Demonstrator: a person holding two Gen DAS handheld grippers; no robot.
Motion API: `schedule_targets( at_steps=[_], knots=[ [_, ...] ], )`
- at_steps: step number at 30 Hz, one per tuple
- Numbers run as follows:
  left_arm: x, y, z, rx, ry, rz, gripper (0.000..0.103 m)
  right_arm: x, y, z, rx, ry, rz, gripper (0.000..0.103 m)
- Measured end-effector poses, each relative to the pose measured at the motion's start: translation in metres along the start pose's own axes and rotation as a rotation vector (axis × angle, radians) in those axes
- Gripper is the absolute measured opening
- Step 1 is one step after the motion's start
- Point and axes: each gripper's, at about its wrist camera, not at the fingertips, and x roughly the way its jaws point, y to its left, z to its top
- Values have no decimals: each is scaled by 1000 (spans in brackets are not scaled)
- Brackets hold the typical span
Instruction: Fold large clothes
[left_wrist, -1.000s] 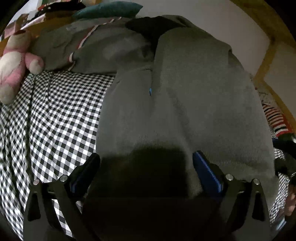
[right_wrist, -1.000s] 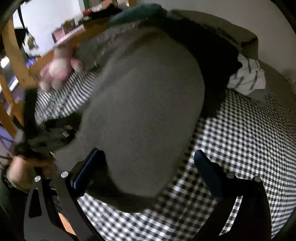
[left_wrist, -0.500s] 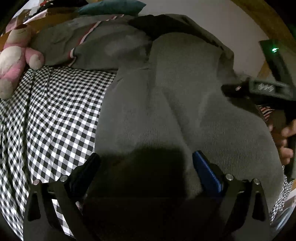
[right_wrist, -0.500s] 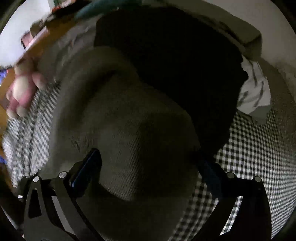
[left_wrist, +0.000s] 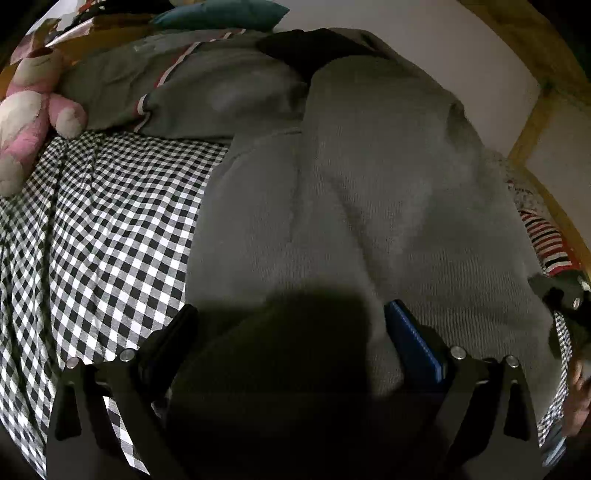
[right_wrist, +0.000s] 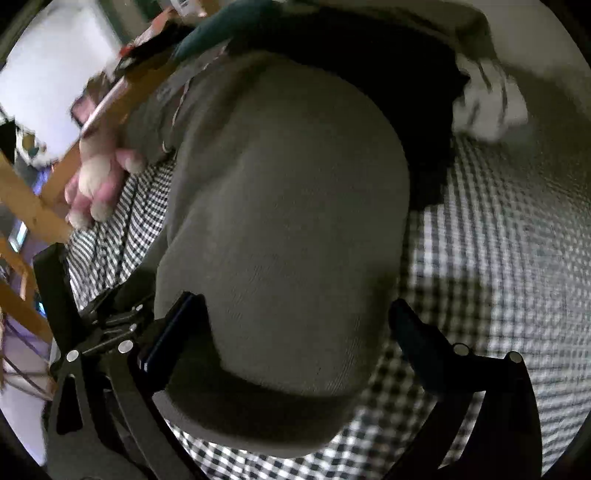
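Note:
A large grey knit sweater (left_wrist: 369, 192) lies spread on the black-and-white checked bed cover (left_wrist: 92, 229). My left gripper (left_wrist: 288, 325) is open, low over the sweater's near edge, with cloth lying between its wide-apart fingers. In the right wrist view the same sweater (right_wrist: 288, 221) fills the middle. My right gripper (right_wrist: 291, 317) is open over its rounded near edge, one finger at each side. The right gripper's body shows at the right edge of the left view (left_wrist: 565, 295). The left gripper's body shows at the left of the right view (right_wrist: 103, 317).
A pink and white plush toy (left_wrist: 29, 110) lies at the far left. A second grey garment with a red-striped trim (left_wrist: 166, 85), a black garment (left_wrist: 317, 48) and a teal cushion (left_wrist: 221, 14) lie at the back. A striped white cloth (right_wrist: 487, 107) lies far right. A wooden bed frame (left_wrist: 535, 110) bounds the right side.
My right gripper has swung back toward the sweater's near right edge and is blurred with motion. The left gripper has stayed put over the near edge. Both stay open.

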Motion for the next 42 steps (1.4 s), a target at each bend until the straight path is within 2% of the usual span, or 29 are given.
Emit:
schedule_targets(
  at_steps=[3, 6, 9, 11, 15, 18, 23, 24, 26, 27, 28, 32, 35, 39, 42],
  knots=[
    [0, 0, -1, -6, -3, 3, 99, 8, -6, -3, 25, 5, 45, 100],
    [-3, -1, -1, -4, -7, 7, 99, 5, -1, 1, 22, 10, 32, 100],
    [-7, -1, 2, -9, -27, 6, 99, -11, -6, -5, 52, -2, 52, 100],
    [-9, 0, 5, -22, -13, 3, 99, -21, -9, -12, 51, -4, 77, 100],
    [-23, -6, 4, -7, -23, 62, 99, -32, -3, -34, -12, 4, 67, 100],
    [-35, -10, 1, 4, -34, 85, 99, -38, -7, -48, 6, 12, 91, 100],
    [-51, 1, -9, -28, 2, 14, 99, -36, -3, -66, -72, 29, 85, 100],
    [-53, 2, -13, -30, 9, 4, 99, -36, -5, -68, -70, 24, 102, 100],
    [-55, 11, -20, -46, 20, -30, 99, -31, -18, -67, -5, 25, 191, 100],
    [-53, 16, -24, -63, 30, -57, 99, -25, -31, -64, 71, 28, 288, 100],
    [-49, 23, -28, -88, 53, -87, 99, -19, -43, -60, 139, 28, 359, 100],
    [-29, 46, -41, -228, 118, -218, 99, 7, -76, -45, 296, 50, 535, 100],
    [-28, 44, -43, -208, 102, -216, 99, 22, -86, -35, 335, 85, 579, 101],
    [-26, 39, -45, -186, 90, -200, 99, 36, -87, -21, 298, 156, 582, 101],
    [-24, 35, -45, -178, 83, -193, 99, 42, -87, -20, 293, 179, 591, 101]
  ],
)
